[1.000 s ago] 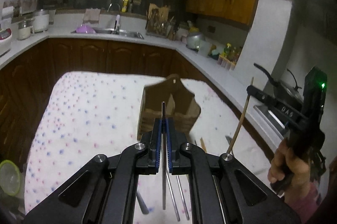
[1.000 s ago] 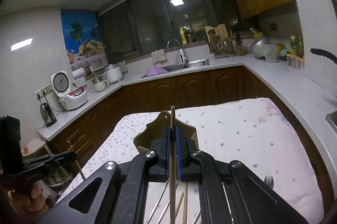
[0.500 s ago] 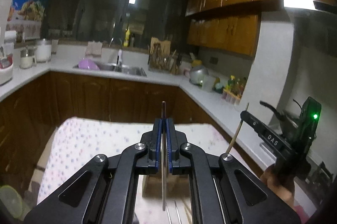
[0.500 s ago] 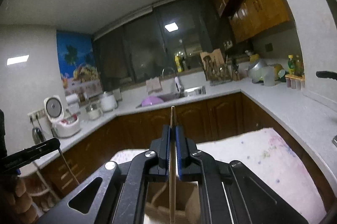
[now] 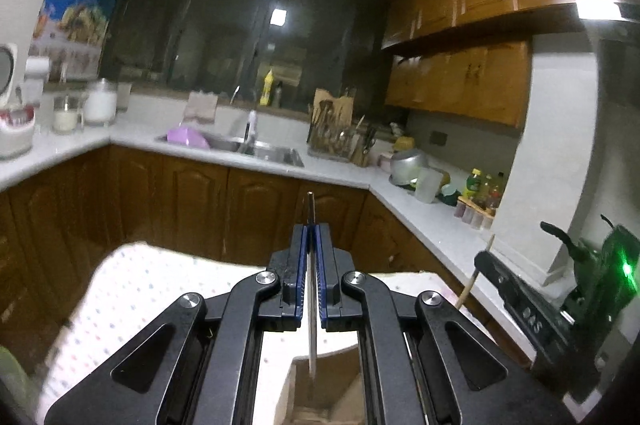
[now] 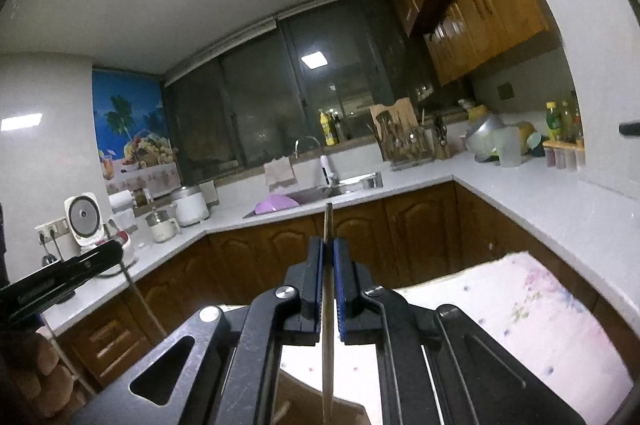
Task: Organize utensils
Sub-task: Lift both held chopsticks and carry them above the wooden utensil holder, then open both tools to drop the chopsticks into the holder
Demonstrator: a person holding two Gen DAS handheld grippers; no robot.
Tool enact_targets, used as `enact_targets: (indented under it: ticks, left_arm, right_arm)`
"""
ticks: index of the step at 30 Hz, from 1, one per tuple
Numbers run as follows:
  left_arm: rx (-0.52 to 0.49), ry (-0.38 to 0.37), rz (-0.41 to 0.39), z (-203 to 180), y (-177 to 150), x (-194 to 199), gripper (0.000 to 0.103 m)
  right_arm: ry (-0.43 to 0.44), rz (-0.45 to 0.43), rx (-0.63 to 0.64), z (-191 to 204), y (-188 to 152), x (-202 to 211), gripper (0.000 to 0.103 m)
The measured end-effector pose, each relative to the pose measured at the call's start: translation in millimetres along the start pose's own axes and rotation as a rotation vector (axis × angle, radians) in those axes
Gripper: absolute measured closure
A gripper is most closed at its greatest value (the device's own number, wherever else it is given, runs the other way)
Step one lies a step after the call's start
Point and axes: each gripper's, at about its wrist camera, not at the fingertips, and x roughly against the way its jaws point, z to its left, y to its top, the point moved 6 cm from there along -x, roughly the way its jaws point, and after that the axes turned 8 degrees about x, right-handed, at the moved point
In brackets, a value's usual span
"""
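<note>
Dim kitchen, polka-dot tablecloth [image 5: 132,289] below. My left gripper [image 5: 311,267] clamps a metal chopstick [image 5: 311,325], my right gripper [image 6: 328,281] a wooden chopstick [image 6: 327,345], both upright over the wooden holder [image 5: 320,393], likely for dropping in.

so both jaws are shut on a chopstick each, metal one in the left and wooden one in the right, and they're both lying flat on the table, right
Not lying flat. The left wrist view shows the left gripper holding the metal chopstick upright above the wooden holder; the right wrist view shows the right gripper holding the wooden chopstick upright too. The rest is right.
</note>
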Motion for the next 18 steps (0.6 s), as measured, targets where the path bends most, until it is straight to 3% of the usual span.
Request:
enact_targets:
  ticks: [9, 18]
  left_arm:
    - [0.026, 0.033, 0.086, 19.9, -49.4, -31.2, 0.099]
    - [-0.039, 0.054, 0.144, 11.7, -68.0, -40.6, 0.098]
  right_arm:
    - [-0.008, 0.047, -0.054, -14.3, -44.0, -10.8, 0.098]
    - [0.005, 0.099, -0.051, -17.0, -45.5, -12.4, 0.098]
